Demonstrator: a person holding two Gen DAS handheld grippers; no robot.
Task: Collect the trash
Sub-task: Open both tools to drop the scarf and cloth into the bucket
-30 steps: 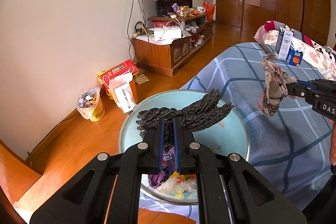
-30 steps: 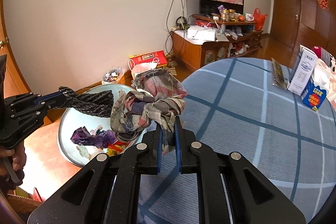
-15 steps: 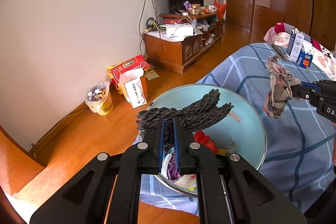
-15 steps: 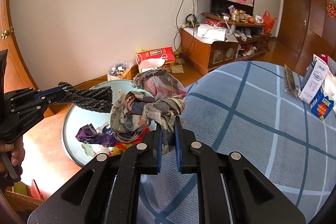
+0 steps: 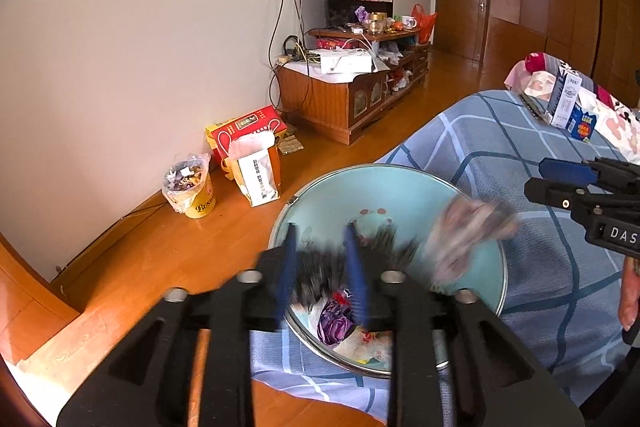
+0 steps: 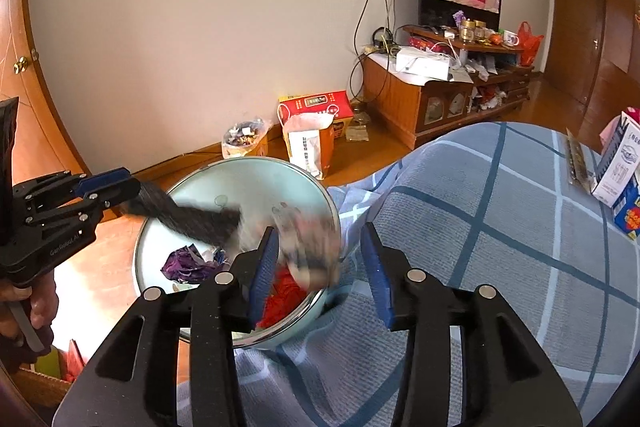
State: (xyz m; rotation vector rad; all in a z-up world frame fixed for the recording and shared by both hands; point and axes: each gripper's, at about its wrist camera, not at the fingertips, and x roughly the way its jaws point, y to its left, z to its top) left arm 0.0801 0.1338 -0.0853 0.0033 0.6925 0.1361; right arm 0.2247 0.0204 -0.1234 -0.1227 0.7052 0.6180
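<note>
Both pieces of trash are over the round pale-blue enamel basin [image 6: 256, 179], which sits on the edge of the blue checked bed cover [image 6: 500, 227]. In the right wrist view the dark, glittery knitted strip [image 6: 196, 219] stretches from 9 o'clock toward the basin's centre, blurred. The crumpled plaid rag [image 6: 308, 239], also blurred, hangs just over the rim at 5 o'clock.

You hold both grippers above the basin so that whatever you let go lands inside it and not on the wooden floor. Your left gripper [image 5: 322, 267] has its jaws opening; the dark strip lies between the blue pads, and the blur suggests it is slipping free, though I cannot tell whether a pad touches it. Your right gripper [image 6: 324, 267] is opening too, its pads standing clear of the rag, which looks to be dropping.

Count: 2 pieces in release, 1 basin. Inside it you have at least 3 earlier scraps: 1 purple wrapper [image 6: 188, 263], 1 red piece [image 6: 286, 291] and some pale paper [image 5: 360, 343].

Further out, at 12 o'clock on the floor, stand 1 yellow bucket lined with a bag of litter [image 5: 190, 187] and 1 red carton [image 5: 248, 125]. At 2 o'clock, 2 small cartons [image 6: 618, 167] remain on the bed.
</note>
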